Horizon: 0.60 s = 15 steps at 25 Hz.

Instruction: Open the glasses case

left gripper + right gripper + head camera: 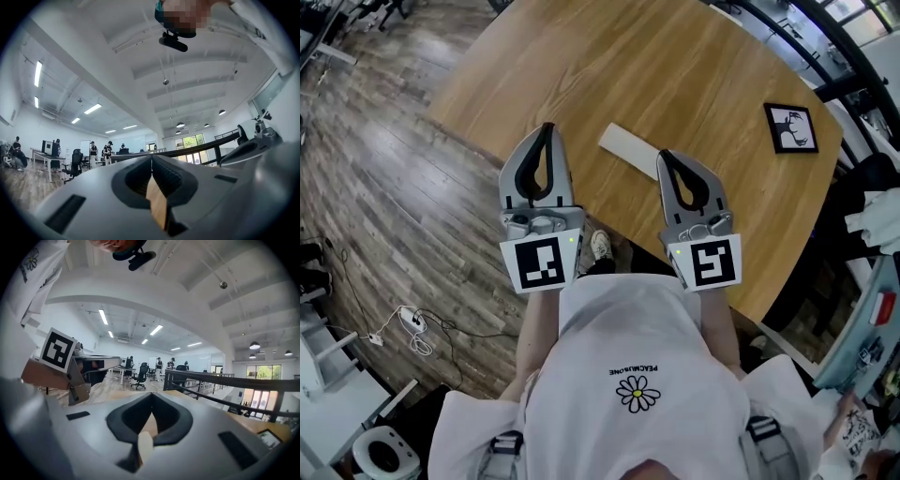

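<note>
A pale, flat, oblong glasses case (628,147) lies closed on the round wooden table (675,75), near its front edge. My left gripper (547,126) hovers just left of the case, jaws shut with nothing between them. My right gripper (661,156) points at the case's near right end, also shut and holding nothing; whether it touches the case I cannot tell. In the left gripper view the closed jaw tips (151,157) frame a sliver of tabletop. In the right gripper view the closed tips (152,394) show a strip of the pale case (144,446) below them.
A small black-framed picture (790,127) lies on the table at the far right. Dark wood floor (375,187) spreads to the left, with a cable and plug (411,323) on it. Cluttered shelving (872,309) stands at the right edge. Desks, chairs and people (56,152) stand far off.
</note>
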Available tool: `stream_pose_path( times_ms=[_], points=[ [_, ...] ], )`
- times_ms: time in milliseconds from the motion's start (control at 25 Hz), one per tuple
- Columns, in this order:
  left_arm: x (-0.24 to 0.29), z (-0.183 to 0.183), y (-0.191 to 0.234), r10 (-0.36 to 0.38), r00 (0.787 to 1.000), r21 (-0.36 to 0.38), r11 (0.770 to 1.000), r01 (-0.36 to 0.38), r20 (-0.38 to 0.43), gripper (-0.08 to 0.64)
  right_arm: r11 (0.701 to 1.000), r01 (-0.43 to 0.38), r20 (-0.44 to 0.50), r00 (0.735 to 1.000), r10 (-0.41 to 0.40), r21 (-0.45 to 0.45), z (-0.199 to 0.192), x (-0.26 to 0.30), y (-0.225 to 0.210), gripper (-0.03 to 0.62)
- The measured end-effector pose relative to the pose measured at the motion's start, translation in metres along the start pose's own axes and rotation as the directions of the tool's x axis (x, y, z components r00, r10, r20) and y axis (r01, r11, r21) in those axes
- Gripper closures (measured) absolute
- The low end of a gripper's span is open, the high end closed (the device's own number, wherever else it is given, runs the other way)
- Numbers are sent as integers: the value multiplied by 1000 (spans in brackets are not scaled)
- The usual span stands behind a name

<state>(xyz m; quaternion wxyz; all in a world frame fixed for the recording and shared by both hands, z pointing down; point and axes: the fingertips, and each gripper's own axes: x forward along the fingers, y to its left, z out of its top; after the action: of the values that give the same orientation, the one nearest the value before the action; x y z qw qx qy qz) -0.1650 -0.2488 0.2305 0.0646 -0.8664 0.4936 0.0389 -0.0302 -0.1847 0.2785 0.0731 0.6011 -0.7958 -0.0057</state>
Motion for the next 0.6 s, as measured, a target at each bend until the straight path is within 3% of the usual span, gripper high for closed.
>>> stream_pose_path(
  times_ms=[120, 360, 480, 600],
  points=[
    [14, -5, -9, -34, 999, -4, 999, 34, -12, 541, 999, -32, -29, 999, 31, -26, -8, 1, -4, 584],
    [37, -10, -35, -134, 991, 35, 990, 135, -19, 540, 986, -132, -206, 973, 109, -100, -53, 2, -6, 445],
    [48, -18, -49, -173, 984, 34, 984, 174, -45, 540, 982, -166, -269, 953, 137, -86, -86, 0, -9, 379],
    [60, -27, -63, -219, 973, 46, 974, 222, -70, 538, 977, -190, -366, 920, 142, -98, -125, -4, -16, 356]
  ],
)
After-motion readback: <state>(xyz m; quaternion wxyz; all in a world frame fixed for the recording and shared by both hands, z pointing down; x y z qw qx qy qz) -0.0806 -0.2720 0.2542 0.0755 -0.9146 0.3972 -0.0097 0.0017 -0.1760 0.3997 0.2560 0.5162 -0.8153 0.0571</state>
